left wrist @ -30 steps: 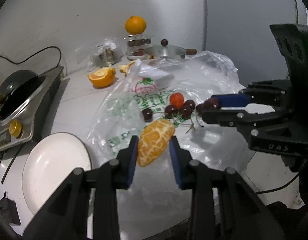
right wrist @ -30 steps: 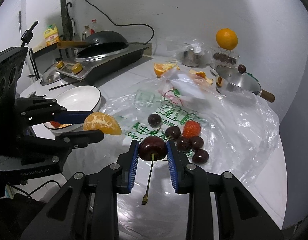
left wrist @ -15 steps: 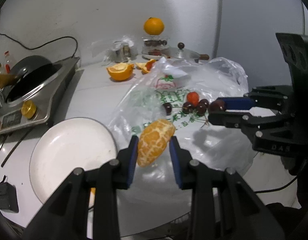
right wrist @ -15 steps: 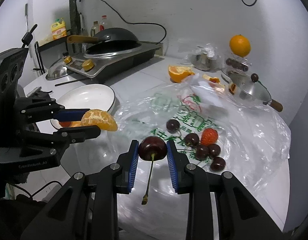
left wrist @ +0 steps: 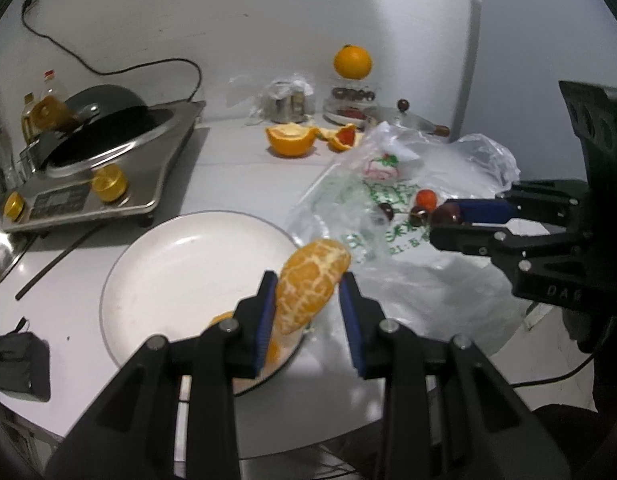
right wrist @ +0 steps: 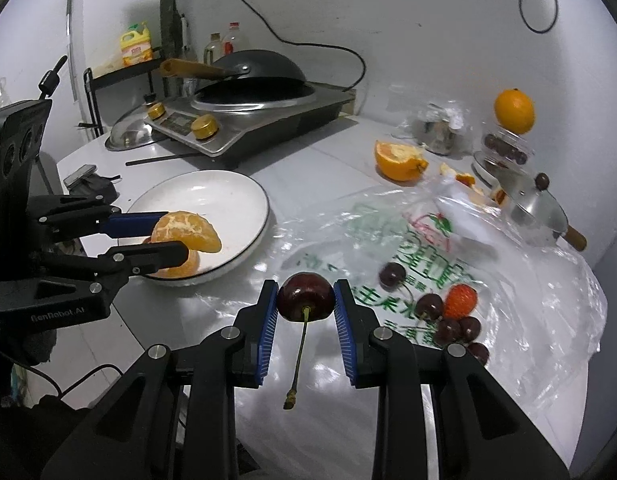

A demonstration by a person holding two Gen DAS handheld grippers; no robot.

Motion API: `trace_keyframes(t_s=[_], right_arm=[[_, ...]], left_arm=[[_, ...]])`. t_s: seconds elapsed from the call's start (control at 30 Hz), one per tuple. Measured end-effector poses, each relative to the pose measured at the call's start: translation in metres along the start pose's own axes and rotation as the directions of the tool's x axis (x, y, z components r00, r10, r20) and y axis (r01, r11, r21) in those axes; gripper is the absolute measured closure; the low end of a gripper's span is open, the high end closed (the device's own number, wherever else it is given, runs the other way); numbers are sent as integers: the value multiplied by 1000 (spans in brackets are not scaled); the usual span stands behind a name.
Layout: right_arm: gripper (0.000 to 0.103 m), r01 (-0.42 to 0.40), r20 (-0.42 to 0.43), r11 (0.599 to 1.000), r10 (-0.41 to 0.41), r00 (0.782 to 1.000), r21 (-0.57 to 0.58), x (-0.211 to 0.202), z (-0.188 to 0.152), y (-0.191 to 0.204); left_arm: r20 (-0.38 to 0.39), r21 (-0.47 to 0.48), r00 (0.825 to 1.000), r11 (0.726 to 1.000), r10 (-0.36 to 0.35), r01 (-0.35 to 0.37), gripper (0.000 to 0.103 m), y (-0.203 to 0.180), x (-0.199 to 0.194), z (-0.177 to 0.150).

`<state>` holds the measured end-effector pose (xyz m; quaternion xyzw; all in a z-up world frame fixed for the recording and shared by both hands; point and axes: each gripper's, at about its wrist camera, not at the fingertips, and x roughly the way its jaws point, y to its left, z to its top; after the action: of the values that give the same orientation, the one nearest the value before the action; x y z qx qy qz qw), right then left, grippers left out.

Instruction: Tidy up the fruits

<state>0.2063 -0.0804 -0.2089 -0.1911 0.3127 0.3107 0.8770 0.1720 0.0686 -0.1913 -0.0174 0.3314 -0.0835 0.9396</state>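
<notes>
Both tongs have drifted from over the plastic bag (right wrist: 448,248) toward the white plate (right wrist: 244,196). The left tongs (left wrist: 308,300) now hang over the plate's near rim, clamped on a peeled orange piece (left wrist: 308,284); another piece already lies there. The right tongs (right wrist: 306,304), beside the plate, pinch a cherry (right wrist: 305,297). Dropping both looks next.

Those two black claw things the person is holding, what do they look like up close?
Both the left gripper and the right gripper are matte black plastic, each with two long fingers lined with ribbed blue pads and dotted with silver screws. Each carries a boxy black block with round holes. Faint grey lettering marks the bodies, and thin black cables trail below them.
</notes>
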Motion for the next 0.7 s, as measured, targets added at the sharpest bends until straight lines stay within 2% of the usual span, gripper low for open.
trace_keyframes(t_s=[0.7], right_arm=[[73, -51, -23, 995, 49, 999, -86, 29, 31, 47]], left_arm=[[15, -107, 994, 988, 111, -109, 71, 75, -21, -22]])
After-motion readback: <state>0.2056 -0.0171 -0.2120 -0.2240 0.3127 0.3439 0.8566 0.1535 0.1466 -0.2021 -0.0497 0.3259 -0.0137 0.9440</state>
